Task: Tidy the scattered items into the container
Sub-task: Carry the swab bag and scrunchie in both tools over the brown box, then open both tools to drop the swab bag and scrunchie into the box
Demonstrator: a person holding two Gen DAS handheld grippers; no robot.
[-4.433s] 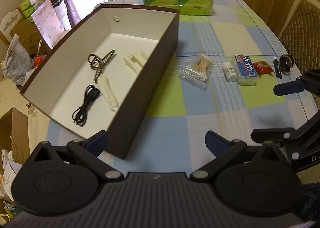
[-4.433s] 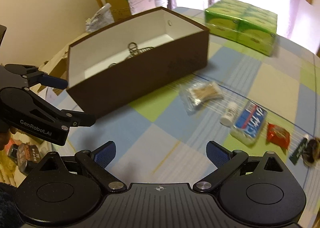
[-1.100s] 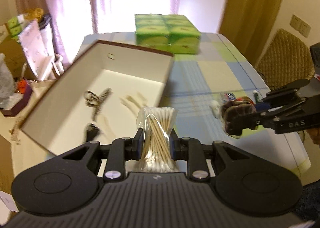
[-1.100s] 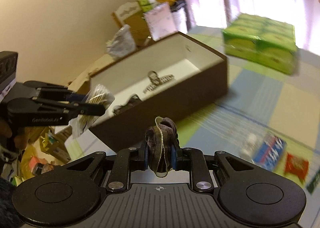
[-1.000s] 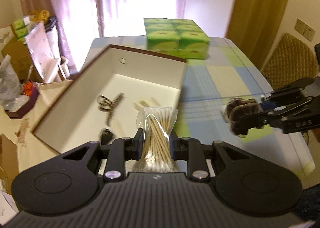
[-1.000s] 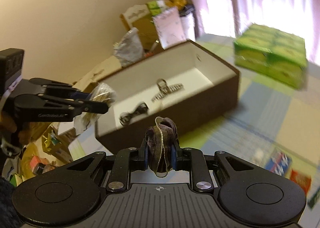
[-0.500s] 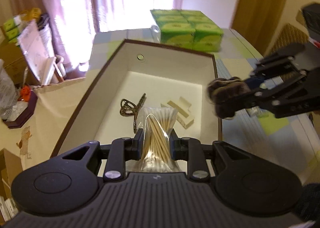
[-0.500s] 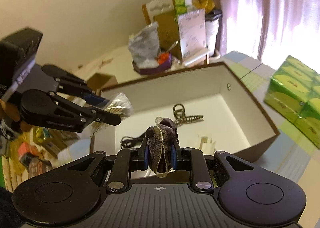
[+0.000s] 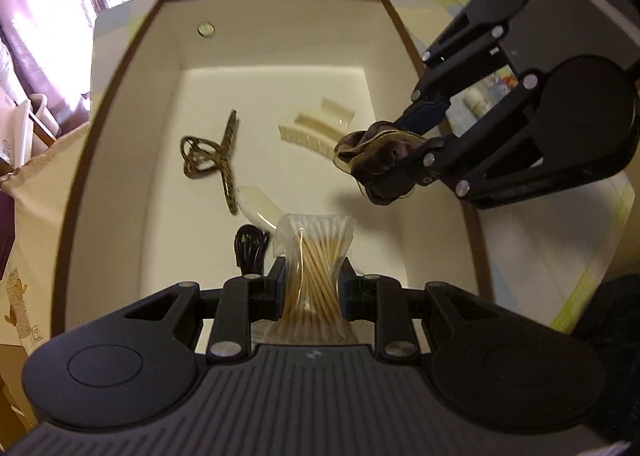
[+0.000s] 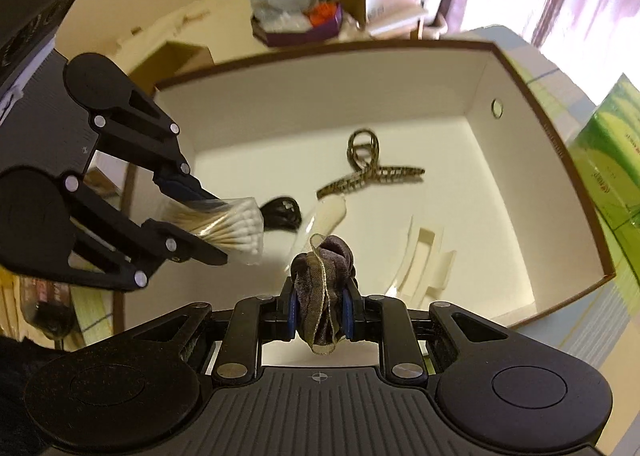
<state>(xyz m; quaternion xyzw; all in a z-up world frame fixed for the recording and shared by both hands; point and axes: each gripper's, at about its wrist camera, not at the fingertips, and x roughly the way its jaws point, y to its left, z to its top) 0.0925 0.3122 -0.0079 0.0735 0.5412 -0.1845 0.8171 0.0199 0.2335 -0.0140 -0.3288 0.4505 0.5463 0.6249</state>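
Hovering above the open box, both grippers carry something, and the relation that matters for the coming release is simply that each load hangs over the white floor of the box and not over its brown rim. The left gripper is clamped on a clear bag of cotton swabs; its jaws press the bag at the middle, so the bundle is pinched like a waist, and the long axis of the swabs runs forward along the fingers, toward the far wall. In the right wrist view this bag stands over the near part of the floor, close above a black coiled cord. The right gripper is closed on a dark velvet scrunchie, which bulges up between the jaws; from the left wrist view the scrunchie is inside the right wall of the box, just beside a cream hair clip. Already on the floor lie a patterned claw clip and a pale curved piece. I judge that both loads are inside the rim, so opening the jaws should let them fall in; the scrunchie is nearer to the side wall. How high the loads hang I cannot tell.
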